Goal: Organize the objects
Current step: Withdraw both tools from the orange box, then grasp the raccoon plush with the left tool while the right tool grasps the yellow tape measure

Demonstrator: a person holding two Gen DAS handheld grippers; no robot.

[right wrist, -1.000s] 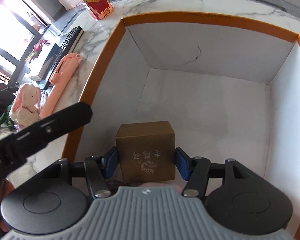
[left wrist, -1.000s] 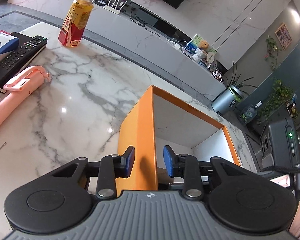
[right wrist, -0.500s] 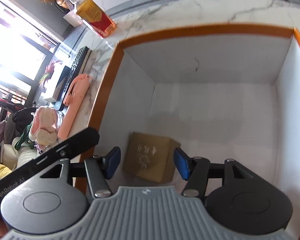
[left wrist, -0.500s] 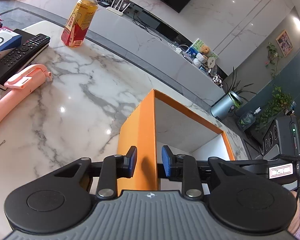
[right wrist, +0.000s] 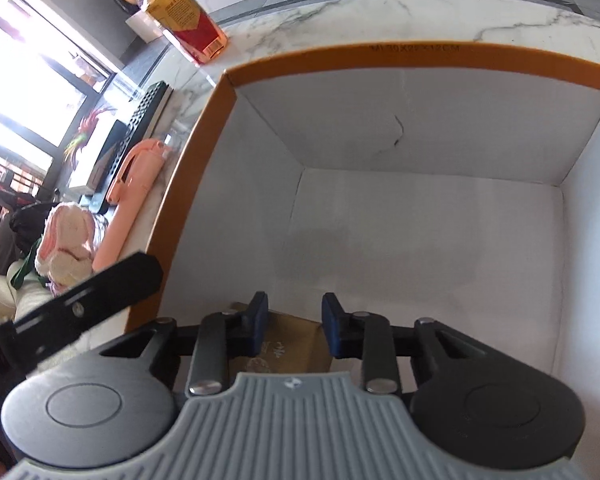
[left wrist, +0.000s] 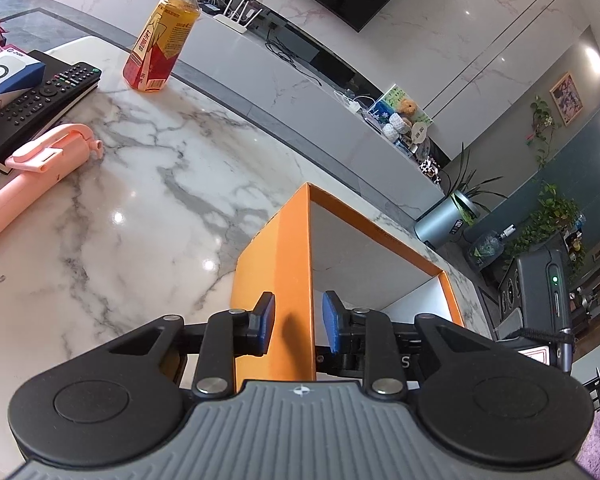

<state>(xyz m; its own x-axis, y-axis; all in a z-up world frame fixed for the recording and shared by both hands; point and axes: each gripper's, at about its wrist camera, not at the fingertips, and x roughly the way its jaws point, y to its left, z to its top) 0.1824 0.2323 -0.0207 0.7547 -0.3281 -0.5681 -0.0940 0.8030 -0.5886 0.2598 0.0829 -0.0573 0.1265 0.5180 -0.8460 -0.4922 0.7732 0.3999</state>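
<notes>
An orange cardboard box [left wrist: 276,248] with a white inside stands on the marble table. My left gripper [left wrist: 298,326] straddles its near wall, one pad outside and one inside. A sliver of gap shows at the inner pad, so it is open. In the right wrist view the same orange box [right wrist: 420,56] fills the frame. A small brown carton [right wrist: 300,356] lies on its floor near the left corner. My right gripper [right wrist: 295,322] hovers over the carton with its jaws closing. Nothing is between them and the pads touch nothing.
On the table to the left lie a tea bottle [left wrist: 162,40], a black remote [left wrist: 40,100], a pink folding stick [left wrist: 36,172] and a blue-white packet [left wrist: 0,76]. A plush toy [right wrist: 66,244] sits off the table's left edge. The box floor is bare to the right.
The right gripper let go of the brown carton, drew back above it and narrowed its jaws. The carton now rests on the box floor. The left jaws narrowed slightly around the wall.
</notes>
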